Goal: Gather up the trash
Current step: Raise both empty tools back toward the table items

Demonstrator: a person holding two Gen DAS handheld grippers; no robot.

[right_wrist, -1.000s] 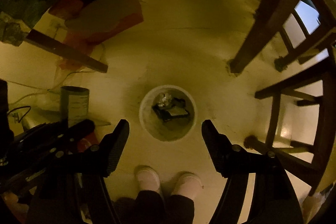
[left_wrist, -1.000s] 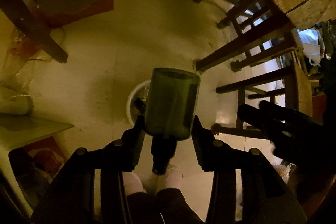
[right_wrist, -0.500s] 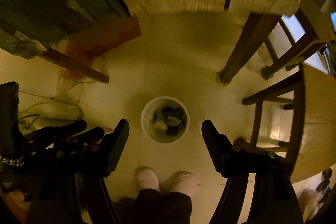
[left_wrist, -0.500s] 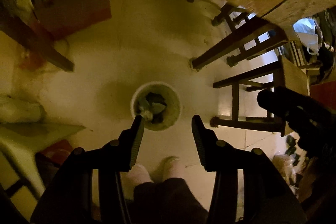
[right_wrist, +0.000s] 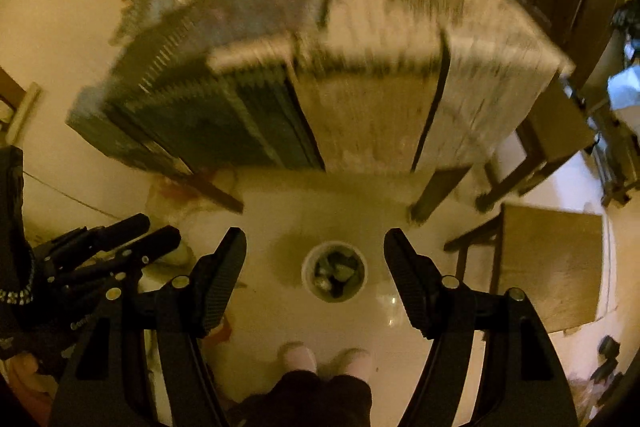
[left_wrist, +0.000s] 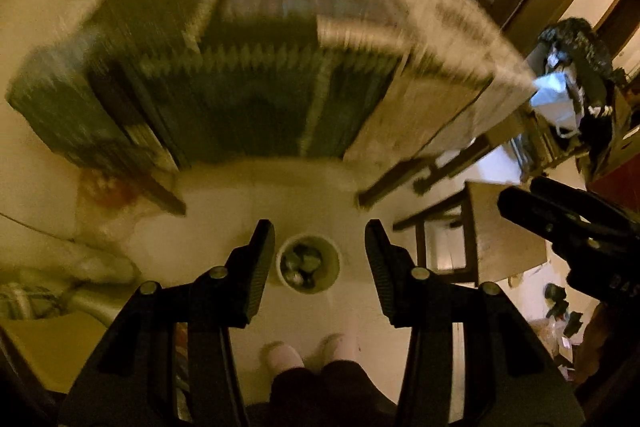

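A round white bin [left_wrist: 308, 269] stands on the pale floor far below, with several dark pieces of trash inside; in the right wrist view the bin [right_wrist: 334, 271] shows the same way. My left gripper [left_wrist: 319, 231] hangs high above it, open, nothing between its fingers. My right gripper [right_wrist: 315, 241] is open too and holds nothing. Each gripper shows at the edge of the other's view: the right gripper [left_wrist: 568, 223] at right, the left gripper [right_wrist: 104, 247] at left.
A table [right_wrist: 380, 99] with a dark patterned cloth [left_wrist: 224, 99] fills the upper half, blurred by motion. A wooden chair [right_wrist: 548, 263] stands right of the bin. The person's feet [left_wrist: 304, 351] in pale slippers are below. Clutter lies at left and far right.
One second ago the left gripper held a green bottle over the bin; it let go and the bottle is gone from view. Both grippers rose high; the tabletop came into view.
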